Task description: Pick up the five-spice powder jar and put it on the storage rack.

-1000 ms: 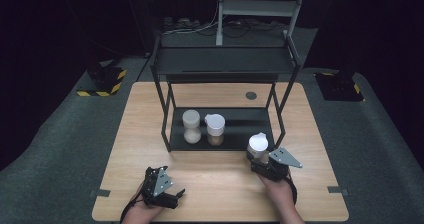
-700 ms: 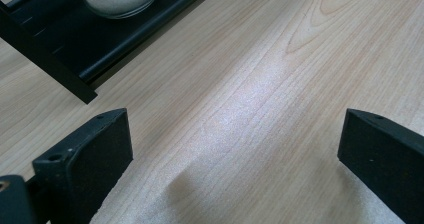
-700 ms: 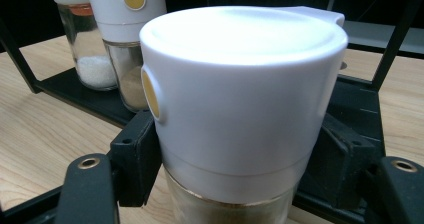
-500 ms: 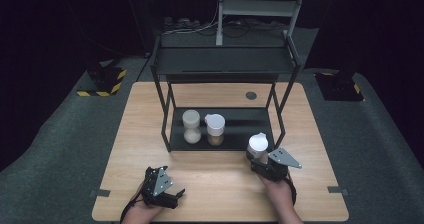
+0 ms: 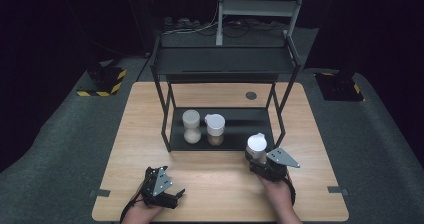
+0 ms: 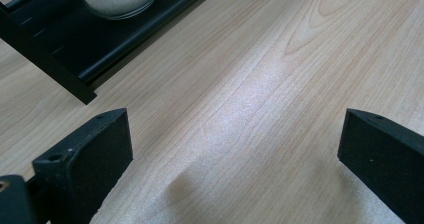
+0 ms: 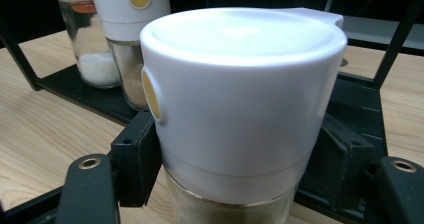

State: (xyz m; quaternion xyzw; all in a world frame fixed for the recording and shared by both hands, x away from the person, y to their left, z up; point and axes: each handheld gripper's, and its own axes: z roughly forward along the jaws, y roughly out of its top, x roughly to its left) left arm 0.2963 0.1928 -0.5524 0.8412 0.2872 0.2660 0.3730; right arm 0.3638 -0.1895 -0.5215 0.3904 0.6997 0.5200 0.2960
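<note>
My right gripper (image 5: 258,159) is shut on a glass jar with a tall white lid (image 5: 256,145) at the table's front right, just before the black rack (image 5: 220,64). In the right gripper view both pads press the jar (image 7: 240,99) just below its lid, which has a yellow button, and brownish powder fills the glass. My left gripper (image 5: 162,183) rests at the front left, open, with bare wood between its jaws (image 6: 235,139). On the rack's lower shelf (image 5: 245,121) stand a jar of white grains (image 5: 191,126) and a white-lidded jar (image 5: 215,129).
The rack's front legs (image 5: 165,134) flank the lower shelf, and its top shelf overhangs it. A round hole (image 5: 251,95) sits in the wooden table (image 5: 220,171) behind the rack. Tape marks the front corners (image 5: 334,189). A striped base (image 5: 102,81) lies on the floor at the left.
</note>
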